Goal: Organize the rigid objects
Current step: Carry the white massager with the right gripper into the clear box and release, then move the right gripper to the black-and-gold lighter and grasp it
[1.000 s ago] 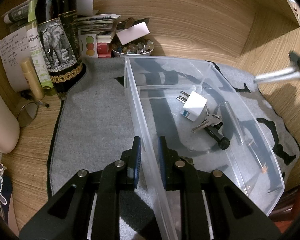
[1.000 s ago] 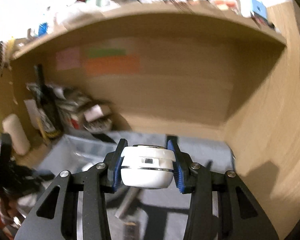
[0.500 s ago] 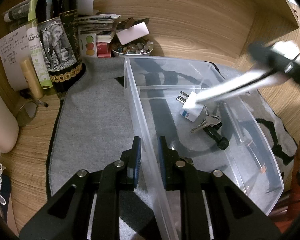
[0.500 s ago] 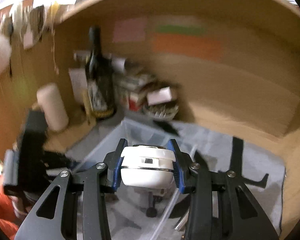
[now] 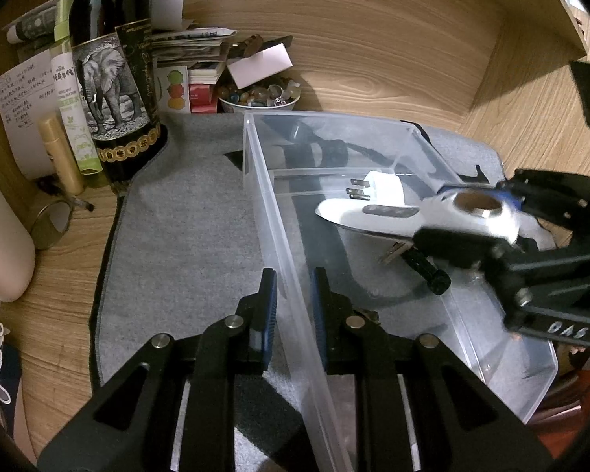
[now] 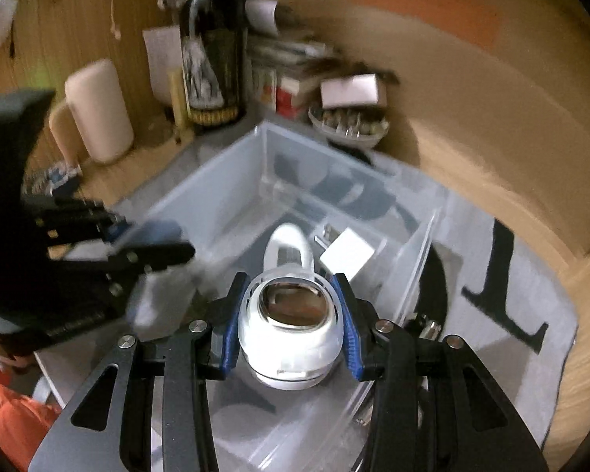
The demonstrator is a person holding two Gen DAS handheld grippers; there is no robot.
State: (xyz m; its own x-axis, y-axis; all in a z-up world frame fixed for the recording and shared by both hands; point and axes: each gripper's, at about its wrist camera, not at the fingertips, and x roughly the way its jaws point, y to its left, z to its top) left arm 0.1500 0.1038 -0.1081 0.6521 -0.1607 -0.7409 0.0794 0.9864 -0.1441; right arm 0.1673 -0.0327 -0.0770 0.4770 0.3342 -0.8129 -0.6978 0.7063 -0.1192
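Wood-panelled desk alcove is carrying a grey felt mat, with a clear plastic bin sitting on it. Left claw is pinching the bin's near long wall, jaws nearly closed on the thin plastic, pinning it in place. Right claw is clamping a white handheld gadget by its rounded head, blue pads on both sides, jaws part open around it. Its tapered handle is pointing away over the bin interior, above the white plug adapter and the keys already lying on the bin floor. Cannot tell what the gadget is exactly; it is looking like a hard glossy plastic shell with a mirror-like window on top. Judgement: rigid, light, and slick, so the curved head is likely slipping or twisting if squeezed off-centre. Gripping across the widest part of the head, as now, is looking sound. A low release is likely sparing the shell and window from knocks.
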